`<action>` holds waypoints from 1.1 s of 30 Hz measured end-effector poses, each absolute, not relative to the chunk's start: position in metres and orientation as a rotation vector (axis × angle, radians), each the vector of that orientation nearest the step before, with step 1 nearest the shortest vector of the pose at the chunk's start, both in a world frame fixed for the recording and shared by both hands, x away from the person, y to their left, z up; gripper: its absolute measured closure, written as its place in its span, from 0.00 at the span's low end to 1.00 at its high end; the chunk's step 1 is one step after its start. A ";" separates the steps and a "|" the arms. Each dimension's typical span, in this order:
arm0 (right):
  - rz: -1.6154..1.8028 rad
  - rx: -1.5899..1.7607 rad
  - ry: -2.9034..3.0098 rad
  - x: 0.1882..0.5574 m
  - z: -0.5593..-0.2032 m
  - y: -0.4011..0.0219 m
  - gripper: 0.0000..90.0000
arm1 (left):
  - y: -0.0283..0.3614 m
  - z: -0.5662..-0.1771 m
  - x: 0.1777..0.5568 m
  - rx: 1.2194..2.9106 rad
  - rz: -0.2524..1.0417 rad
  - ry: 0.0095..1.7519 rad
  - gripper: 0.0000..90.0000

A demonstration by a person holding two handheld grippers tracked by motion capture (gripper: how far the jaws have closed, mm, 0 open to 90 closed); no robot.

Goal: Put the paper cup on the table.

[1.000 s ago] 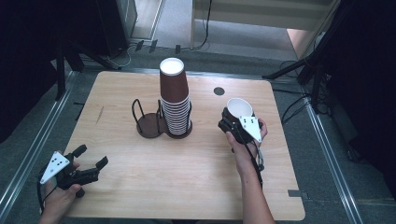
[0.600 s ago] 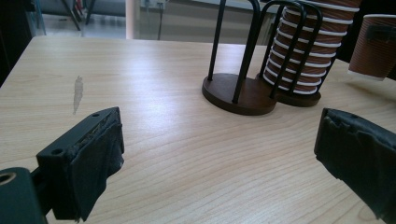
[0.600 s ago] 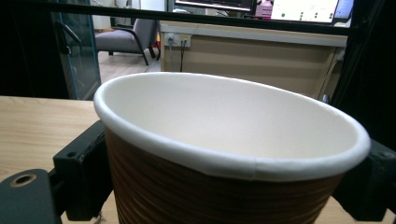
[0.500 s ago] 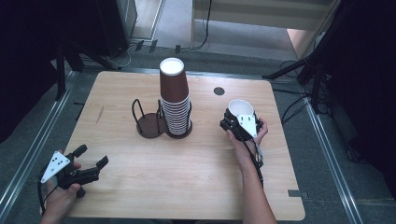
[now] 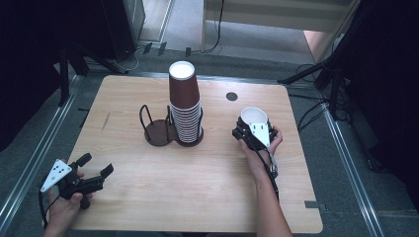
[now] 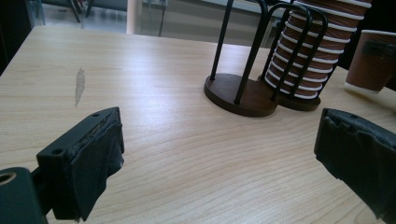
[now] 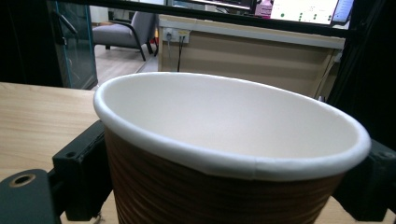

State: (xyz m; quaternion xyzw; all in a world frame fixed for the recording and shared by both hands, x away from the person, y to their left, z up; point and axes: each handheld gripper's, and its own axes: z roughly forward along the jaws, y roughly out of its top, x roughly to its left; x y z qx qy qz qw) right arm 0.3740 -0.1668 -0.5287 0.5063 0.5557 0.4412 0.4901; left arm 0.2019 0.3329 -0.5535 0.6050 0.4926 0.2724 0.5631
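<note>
A brown paper cup point(image 5: 254, 116) with a white inside stands upright at the table's right side, and my right gripper point(image 5: 249, 127) is shut on its ribbed wall. In the right gripper view the cup point(image 7: 224, 140) sits between both black jaws. A tall stack of upturned brown cups point(image 5: 185, 106) fills one ring of a black wire holder point(image 5: 158, 131) at mid-table; the other ring is empty. My left gripper point(image 5: 96, 164) rests near the front left corner, open, with bare wood between its pads point(image 6: 93, 158). From there the stack point(image 6: 310, 51) and the held cup point(image 6: 371, 58) show ahead.
The wooden table point(image 5: 148, 197) has a dark round hole point(image 5: 231, 96) at the back right and a faint grey smear point(image 6: 79, 86) left of the holder. Metal rails run along the floor on both sides, with black stands and cables beyond.
My right gripper has sunk slightly with the cup, toward the tabletop. The left gripper has kept still and open.
</note>
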 end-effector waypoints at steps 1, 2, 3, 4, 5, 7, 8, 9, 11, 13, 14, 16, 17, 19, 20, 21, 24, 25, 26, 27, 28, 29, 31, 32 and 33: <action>1.070 1.230 1.356 0.374 -0.530 -0.166 0.10 | 0.332 -0.554 0.202 1.427 0.649 1.159 0.03; 1.067 1.228 1.360 0.374 -0.531 -0.167 0.10 | 0.332 -0.553 0.202 1.431 0.654 1.160 0.03; 1.067 1.228 1.360 0.374 -0.531 -0.167 0.10 | 0.332 -0.553 0.202 1.431 0.654 1.160 0.03; 1.071 1.236 1.371 0.374 -0.533 -0.167 0.10 | 0.331 -0.553 0.202 1.439 0.666 1.166 0.03; 1.071 1.240 1.372 0.374 -0.533 -0.167 0.10 | 0.330 -0.553 0.202 1.442 0.670 1.173 0.03; 1.072 1.252 1.372 0.374 -0.534 -0.168 0.09 | 0.329 -0.553 0.202 1.458 0.681 1.189 0.03; 1.072 1.252 1.372 0.374 -0.534 -0.168 0.09 | 0.329 -0.553 0.202 1.458 0.681 1.189 0.03; 1.069 1.258 1.376 0.374 -0.534 -0.169 0.09 | 0.329 -0.552 0.202 1.473 0.691 1.200 0.03; 1.075 1.261 1.377 0.373 -0.534 -0.170 0.09 | 0.328 -0.552 0.202 1.479 0.696 1.205 0.03; 1.075 1.264 1.375 0.373 -0.534 -0.170 0.09 | 0.328 -0.552 0.202 1.478 0.704 1.212 0.03; 1.075 1.261 1.375 0.373 -0.534 -0.170 0.09 | 0.328 -0.552 0.202 1.477 0.705 1.214 0.03; 1.078 1.261 1.381 0.372 -0.534 -0.170 0.09 | 0.328 -0.552 0.202 1.479 0.707 1.208 0.03; 1.084 1.265 1.382 0.371 -0.534 -0.170 0.09 | 0.328 -0.552 0.202 1.477 0.709 1.209 0.03; 1.084 1.261 1.387 0.371 -0.535 -0.170 0.08 | 0.328 -0.552 0.202 1.473 0.711 1.215 0.03; 1.086 1.261 1.388 0.371 -0.535 -0.170 0.08 | 0.328 -0.552 0.203 1.474 0.710 1.218 0.03; 1.090 1.259 1.396 0.370 -0.535 -0.171 0.08 | 0.328 -0.552 0.203 1.472 0.713 1.220 0.03; 1.095 1.263 1.410 0.369 -0.535 -0.172 0.07 | 0.328 -0.552 0.203 1.473 0.713 1.219 0.03; 1.093 1.269 1.416 0.368 -0.536 -0.172 0.06 | 0.328 -0.552 0.203 1.474 0.713 1.218 0.03; 1.098 1.270 1.421 0.368 -0.535 -0.172 0.06 | 0.328 -0.552 0.203 1.475 0.713 1.218 0.03; 1.104 1.273 1.425 0.368 -0.535 -0.173 0.04 | 0.328 -0.552 0.203 1.475 0.712 1.217 0.03; 1.108 1.275 1.427 0.368 -0.534 -0.173 0.03 | 0.328 -0.552 0.203 1.475 0.711 1.217 0.03; 1.117 1.277 1.433 0.367 -0.533 -0.173 0.00 | 0.328 -0.552 0.203 1.475 0.711 1.217 0.03; 1.120 1.280 1.431 0.366 -0.532 -0.174 0.00 | 0.328 -0.552 0.203 1.476 0.711 1.216 0.03; 1.123 1.289 1.438 0.365 -0.530 -0.175 0.00 | 0.328 -0.552 0.203 1.478 0.712 1.214 0.03; 1.124 1.298 1.439 0.364 -0.529 -0.175 0.00 | 0.328 -0.552 0.203 1.479 0.711 1.214 0.03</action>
